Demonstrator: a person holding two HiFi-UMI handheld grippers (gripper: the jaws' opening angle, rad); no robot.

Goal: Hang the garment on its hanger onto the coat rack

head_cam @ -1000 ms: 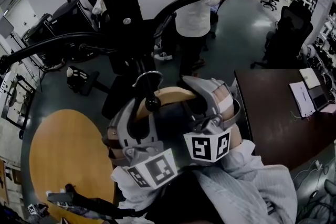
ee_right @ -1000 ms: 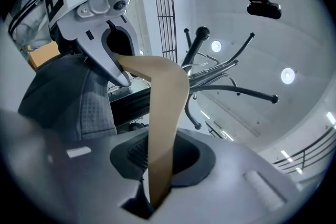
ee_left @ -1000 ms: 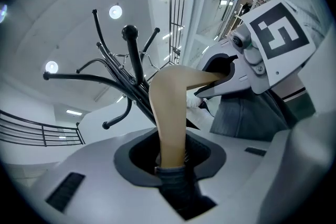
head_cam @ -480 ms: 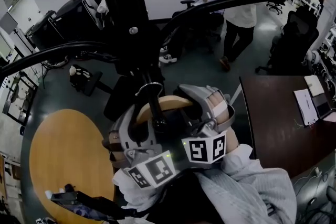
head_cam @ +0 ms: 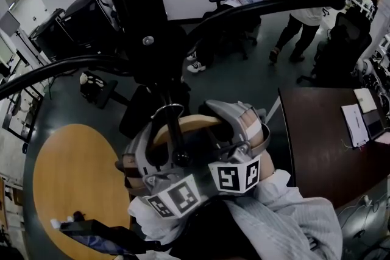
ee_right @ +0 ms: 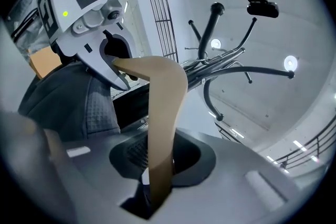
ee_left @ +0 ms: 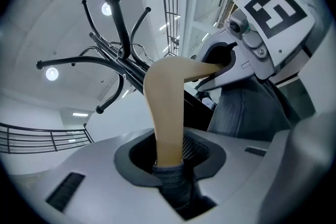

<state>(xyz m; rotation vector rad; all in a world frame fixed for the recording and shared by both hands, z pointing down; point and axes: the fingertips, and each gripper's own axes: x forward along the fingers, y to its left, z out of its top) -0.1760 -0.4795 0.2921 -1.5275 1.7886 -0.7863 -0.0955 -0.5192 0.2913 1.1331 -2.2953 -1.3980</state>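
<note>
The black coat rack (head_cam: 131,3) fills the upper left of the head view. At lower right hangs the grey, waffle-textured garment (head_cam: 292,222), on a curved pale wooden hanger (head_cam: 194,123) at centre. The left gripper (ee_left: 169,157) clamps one hanger arm. The right gripper (ee_right: 157,165) is closing its jaws on the other. The hanger's metal hook (head_cam: 169,109) is beside a rack peg.

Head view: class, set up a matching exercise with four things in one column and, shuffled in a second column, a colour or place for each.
Things:
1 coat rack
2 wooden hanger
3 round table
4 papers

Descriptions:
A on the dark desk, at the right
B black, top centre
C pale and curved, centre
D orange-brown, lower left

Pairs: 1-B; 2-C; 3-D; 4-A
</note>
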